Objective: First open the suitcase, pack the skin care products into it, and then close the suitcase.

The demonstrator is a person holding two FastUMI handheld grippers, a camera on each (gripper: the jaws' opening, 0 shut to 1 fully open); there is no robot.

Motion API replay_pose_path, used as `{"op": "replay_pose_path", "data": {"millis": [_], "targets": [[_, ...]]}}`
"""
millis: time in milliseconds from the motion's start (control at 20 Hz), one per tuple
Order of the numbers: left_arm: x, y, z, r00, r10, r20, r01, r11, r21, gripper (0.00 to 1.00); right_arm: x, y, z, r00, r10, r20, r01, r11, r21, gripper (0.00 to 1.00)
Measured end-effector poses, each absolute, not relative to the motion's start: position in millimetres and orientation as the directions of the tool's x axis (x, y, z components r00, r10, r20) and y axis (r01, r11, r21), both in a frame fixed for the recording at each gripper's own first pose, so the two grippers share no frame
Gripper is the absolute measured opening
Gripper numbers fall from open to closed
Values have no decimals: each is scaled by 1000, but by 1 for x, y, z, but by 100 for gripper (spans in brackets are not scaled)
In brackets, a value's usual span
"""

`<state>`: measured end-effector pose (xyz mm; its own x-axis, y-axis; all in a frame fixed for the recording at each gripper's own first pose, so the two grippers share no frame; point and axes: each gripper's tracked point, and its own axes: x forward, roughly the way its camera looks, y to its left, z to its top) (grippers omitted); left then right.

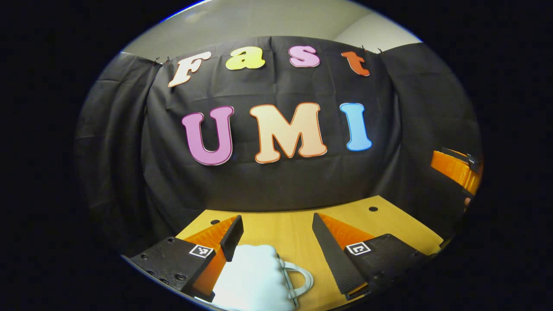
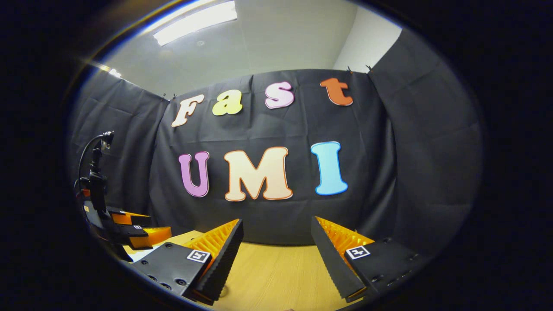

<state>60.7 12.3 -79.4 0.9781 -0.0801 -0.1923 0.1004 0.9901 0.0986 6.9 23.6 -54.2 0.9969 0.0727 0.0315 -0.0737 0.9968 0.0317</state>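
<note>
Here, in the left gripper view, the left gripper (image 1: 276, 242) hangs low over the wooden table (image 1: 293, 233), with its two fingers spread wide apart and nothing pressed between them. Just under them, at the bottom of the view, lies a small white suitcase (image 1: 252, 276). It seems to be closed, and its ribbed shell takes the space near the left finger (image 1: 231, 237), which stands just above the shell; I cannot tell if it touches. The pale handle (image 1: 302, 276) of the suitcase sticks out toward the right finger side, so the long axis of the case runs roughly across the view, with the handle end pointing to the right. At the right edge of this view an orange and black part of the right gripper (image 1: 458, 170) is seen, well apart from the suitcase. In the right gripper view, the right gripper (image 2: 276, 246) is also released, its fingers wide apart above the bare table (image 2: 276, 276). Far to the left in that view the left gripper (image 2: 129, 231) shows, with a cable rising above it.
</note>
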Motion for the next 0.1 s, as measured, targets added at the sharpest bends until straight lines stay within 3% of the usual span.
{"op": "replay_pose_path", "data": {"millis": [100], "targets": [[58, 13, -73, 979, -97, -181, 114, 990, 85, 95, 2, 34, -48, 996, 82, 42, -83, 997, 9, 95]]}}
